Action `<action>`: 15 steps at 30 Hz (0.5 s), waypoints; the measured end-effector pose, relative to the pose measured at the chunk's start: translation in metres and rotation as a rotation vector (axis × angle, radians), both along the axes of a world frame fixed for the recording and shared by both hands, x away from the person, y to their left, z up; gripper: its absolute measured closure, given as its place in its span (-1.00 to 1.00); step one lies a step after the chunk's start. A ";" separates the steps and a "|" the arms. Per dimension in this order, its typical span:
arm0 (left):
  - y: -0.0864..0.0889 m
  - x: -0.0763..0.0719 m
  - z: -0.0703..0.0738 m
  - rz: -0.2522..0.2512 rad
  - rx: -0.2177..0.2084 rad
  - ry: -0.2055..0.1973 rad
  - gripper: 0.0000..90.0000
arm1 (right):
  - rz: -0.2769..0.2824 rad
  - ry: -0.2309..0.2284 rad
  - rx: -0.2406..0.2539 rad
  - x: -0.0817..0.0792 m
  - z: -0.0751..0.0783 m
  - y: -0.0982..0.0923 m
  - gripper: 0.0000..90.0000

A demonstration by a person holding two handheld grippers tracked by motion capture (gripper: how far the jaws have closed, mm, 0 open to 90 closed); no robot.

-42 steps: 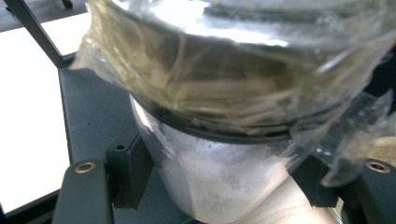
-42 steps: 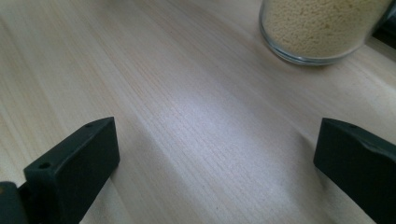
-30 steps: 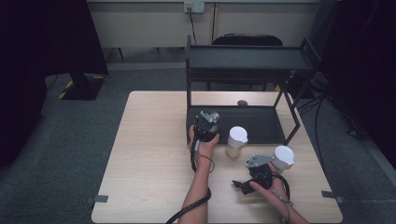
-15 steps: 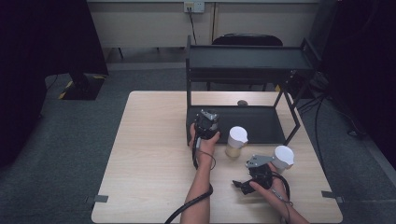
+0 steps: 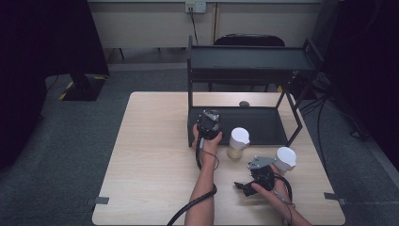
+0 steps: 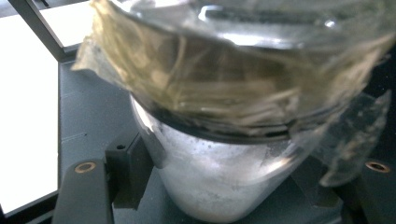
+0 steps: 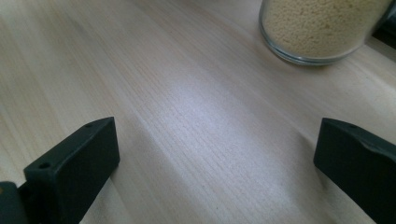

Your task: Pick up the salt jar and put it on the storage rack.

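no writing reads on the jar (image 6: 219, 154) you hold. it stands upright, long axis vertical, over the rack's lower shelf (image 5: 263, 125) at the near left. your left gripper (image 5: 208, 123) pinches its body. your right gripper (image 7: 217, 158) is spread wide over the table (image 7: 187, 93), holding nothing.

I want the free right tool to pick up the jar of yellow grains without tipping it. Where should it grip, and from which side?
Grip the jar of yellow grains low on its round glass wall, below the white lid, coming in level from the near side. It stands upright on the table, and the right tool is already open with bare wood ahead.
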State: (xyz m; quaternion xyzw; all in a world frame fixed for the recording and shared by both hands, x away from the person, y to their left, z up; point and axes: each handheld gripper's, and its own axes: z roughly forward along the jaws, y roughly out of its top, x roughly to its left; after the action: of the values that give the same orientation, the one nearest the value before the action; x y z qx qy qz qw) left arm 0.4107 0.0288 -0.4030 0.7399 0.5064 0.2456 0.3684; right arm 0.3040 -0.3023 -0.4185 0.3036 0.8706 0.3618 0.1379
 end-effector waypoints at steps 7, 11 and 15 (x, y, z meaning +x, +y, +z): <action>-0.002 0.005 0.001 0.019 -0.010 0.010 -0.32 | 0.000 0.000 0.000 0.000 0.000 0.000 -1.00; -0.004 0.007 0.002 0.027 -0.007 0.015 -0.32 | 0.000 0.000 0.000 0.000 0.000 0.000 -1.00; -0.005 0.010 0.003 0.036 -0.014 0.025 -0.32 | 0.000 0.000 0.000 0.000 0.000 0.000 -1.00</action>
State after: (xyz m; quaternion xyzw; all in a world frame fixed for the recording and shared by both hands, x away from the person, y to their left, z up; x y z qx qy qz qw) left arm 0.4209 0.0243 -0.3998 0.7311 0.5259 0.2394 0.3628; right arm 0.3040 -0.3023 -0.4185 0.3036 0.8706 0.3618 0.1379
